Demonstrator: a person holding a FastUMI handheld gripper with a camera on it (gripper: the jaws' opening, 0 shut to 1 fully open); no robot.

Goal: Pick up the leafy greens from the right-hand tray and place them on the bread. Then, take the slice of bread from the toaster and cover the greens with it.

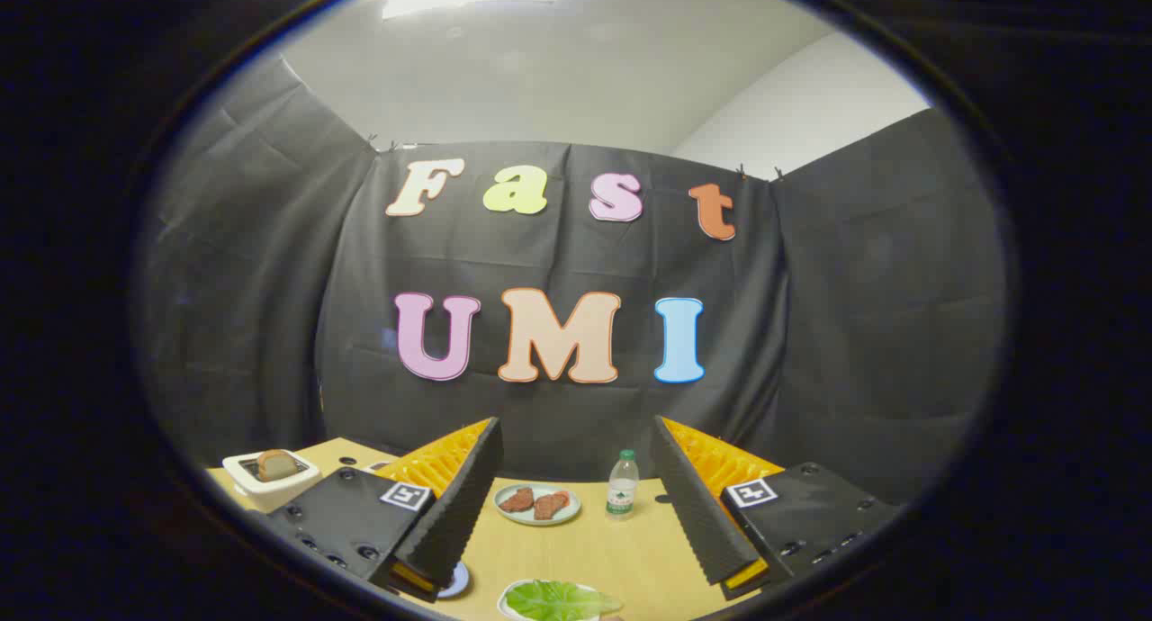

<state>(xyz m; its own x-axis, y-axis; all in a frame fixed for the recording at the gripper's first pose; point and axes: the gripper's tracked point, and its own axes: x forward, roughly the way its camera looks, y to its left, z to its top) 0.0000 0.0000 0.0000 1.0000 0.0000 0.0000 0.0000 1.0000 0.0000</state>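
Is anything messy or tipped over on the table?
Nothing stands out. The water bottle stands upright, the meat slices lie on their plate, the leafy greens rest on theirs, and bread sits in the toaster. The hand-held gripper is open, holding nothing.

My gripper [576, 463] has two long fingers [459, 513] shaped like wedges, with ribbed faces on the inside. They stand wide apart. Each finger sits on a flat black block with small round screws. Each block has a little square sticker [404, 495], white with black marks.
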